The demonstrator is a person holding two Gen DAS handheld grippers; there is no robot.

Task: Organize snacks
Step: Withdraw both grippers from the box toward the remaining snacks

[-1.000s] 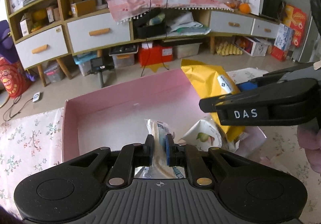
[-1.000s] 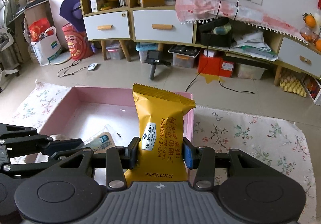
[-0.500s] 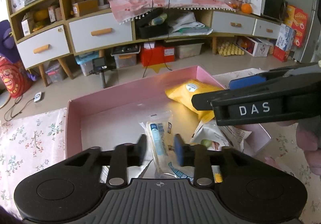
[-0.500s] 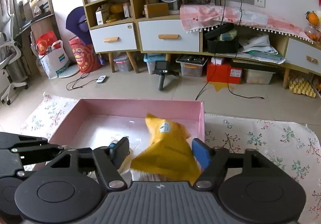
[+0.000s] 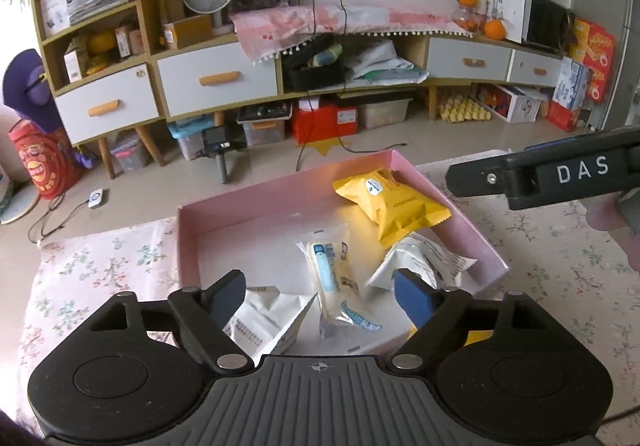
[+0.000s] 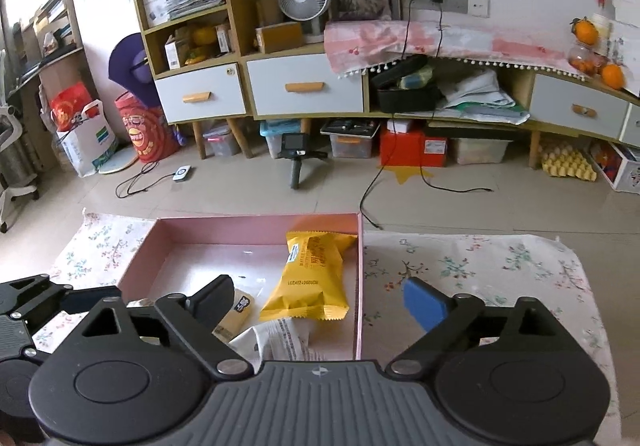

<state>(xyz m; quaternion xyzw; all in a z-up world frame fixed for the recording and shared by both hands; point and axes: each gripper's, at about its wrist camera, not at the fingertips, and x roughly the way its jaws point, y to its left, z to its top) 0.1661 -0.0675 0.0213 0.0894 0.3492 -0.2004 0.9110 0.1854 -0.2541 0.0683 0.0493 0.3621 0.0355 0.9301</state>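
Observation:
A pink box (image 5: 280,190) (image 6: 240,220) lies open on a floral cloth. In it lie a yellow waffle-sandwich packet (image 5: 394,204) (image 6: 310,278), a clear packet with a blue label (image 5: 332,278), a white packet with a fruit print (image 5: 424,258) and a white packet (image 5: 266,322) (image 6: 276,340). My left gripper (image 5: 320,296) is open and empty above the box's near part. My right gripper (image 6: 320,300) is open and empty above the box's right wall; it shows from the side in the left wrist view (image 5: 552,176).
The floral cloth (image 6: 480,270) (image 5: 100,270) spreads on both sides of the box. Beyond it are a tiled floor, a small camera on a tripod (image 6: 296,160), cables, and a low cabinet with white drawers (image 6: 304,86).
Both grippers opened and pulled back up. The left let go of the clear packet and the right let go of the yellow packet; both now lie flat in the pink box.

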